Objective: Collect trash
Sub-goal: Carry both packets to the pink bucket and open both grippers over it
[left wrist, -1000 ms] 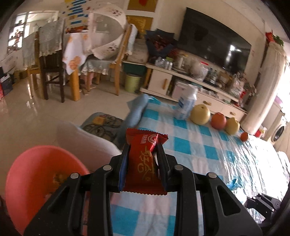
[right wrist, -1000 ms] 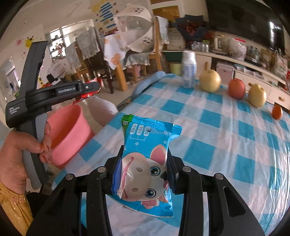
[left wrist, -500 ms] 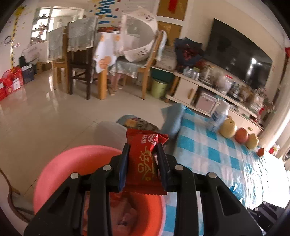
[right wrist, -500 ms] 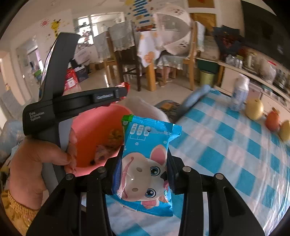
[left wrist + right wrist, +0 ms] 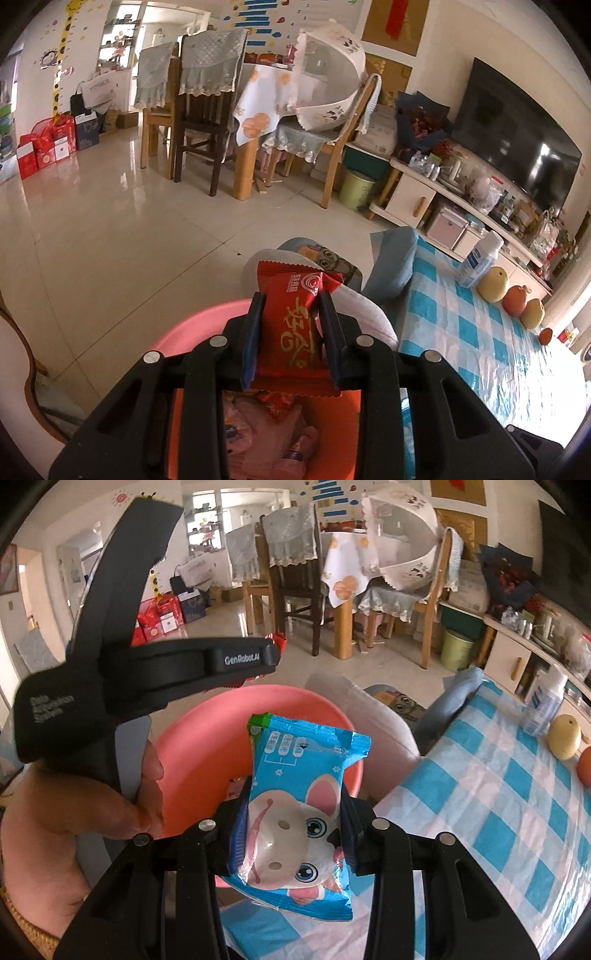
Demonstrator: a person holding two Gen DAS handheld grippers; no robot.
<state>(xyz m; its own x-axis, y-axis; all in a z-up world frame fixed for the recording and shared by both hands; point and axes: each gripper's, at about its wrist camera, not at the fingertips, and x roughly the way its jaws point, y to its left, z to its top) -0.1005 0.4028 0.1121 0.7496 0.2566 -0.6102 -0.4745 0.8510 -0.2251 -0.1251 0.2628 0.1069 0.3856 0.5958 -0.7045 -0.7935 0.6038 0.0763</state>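
Both wrist views look down, close over the pink basin point(image 5: 192, 328), sharing the checked table point(image 5: 498, 812)'s edge, seemingly.

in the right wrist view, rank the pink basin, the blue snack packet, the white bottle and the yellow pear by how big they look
1. pink basin, partly hidden
2. blue snack packet, enlarged by nearness to the camera, clamped in the right gripper
3. white bottle
4. yellow pear, close to the bottle in apparent size

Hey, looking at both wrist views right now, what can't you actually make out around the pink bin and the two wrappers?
- Left wrist view: most of the pink bin interior, hidden behind the left tool and its red wrapper.
- Right wrist view: the bin floor, covered by the blue wrapper in the right tool.
- Both views: wrapper print, too small to read.
- Right wrist view: the red wrapper, mostly behind the left tool's body.
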